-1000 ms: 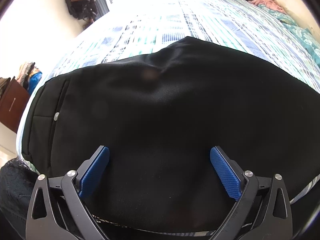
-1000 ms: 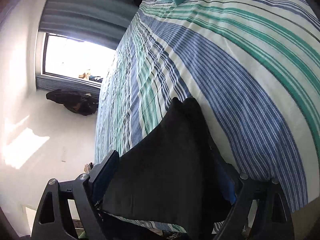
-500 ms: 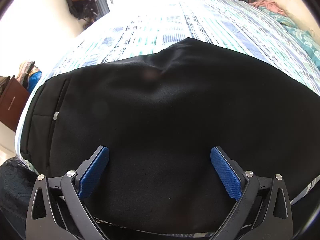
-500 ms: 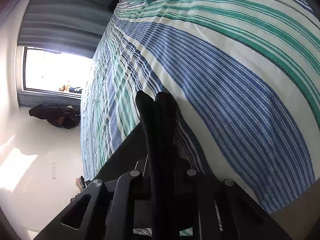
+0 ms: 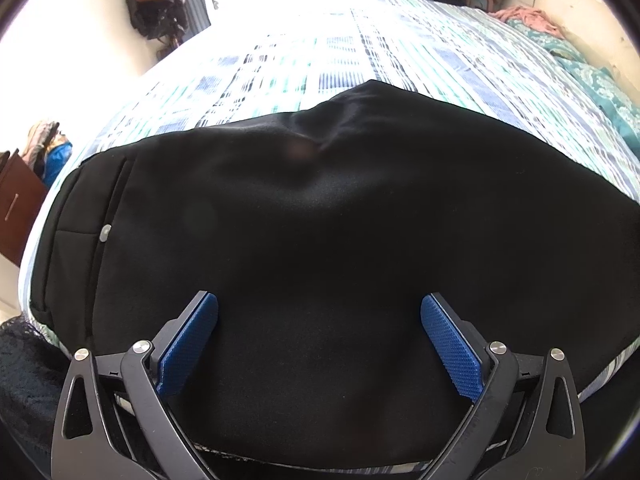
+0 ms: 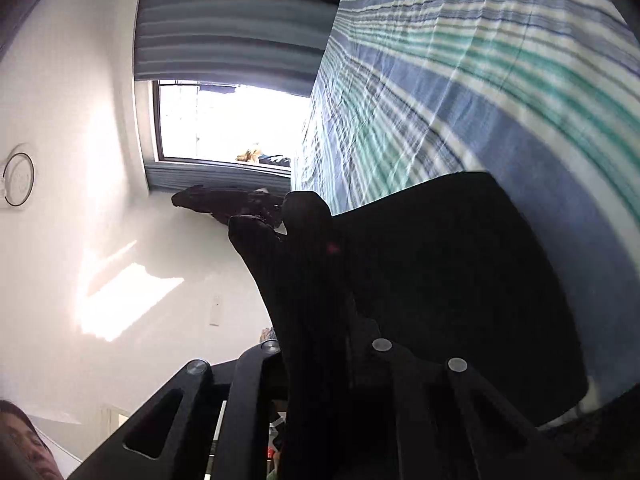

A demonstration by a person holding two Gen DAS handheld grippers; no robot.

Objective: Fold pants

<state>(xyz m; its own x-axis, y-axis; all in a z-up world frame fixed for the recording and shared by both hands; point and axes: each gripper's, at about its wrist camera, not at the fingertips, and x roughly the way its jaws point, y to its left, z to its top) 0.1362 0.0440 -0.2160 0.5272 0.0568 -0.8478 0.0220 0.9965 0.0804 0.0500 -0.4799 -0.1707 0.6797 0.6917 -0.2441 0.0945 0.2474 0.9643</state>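
Observation:
Black pants lie flat on a striped bedspread, waistband and a small button to the left. My left gripper is open, its blue pads spread just above the near part of the pants. My right gripper is shut on a bunched end of the black pants and holds it lifted off the bed; the cloth hides the pads. More of the pants hangs below toward the bedspread.
A dark wooden cabinet stands left of the bed. Pillows and loose clothes lie at the far right. A window with blue curtains and a white wall are beyond the bed. A dark bag hangs on the wall.
My right gripper closed on the pants end and has lifted and swung it up off the bed. My left gripper has stayed open and still.

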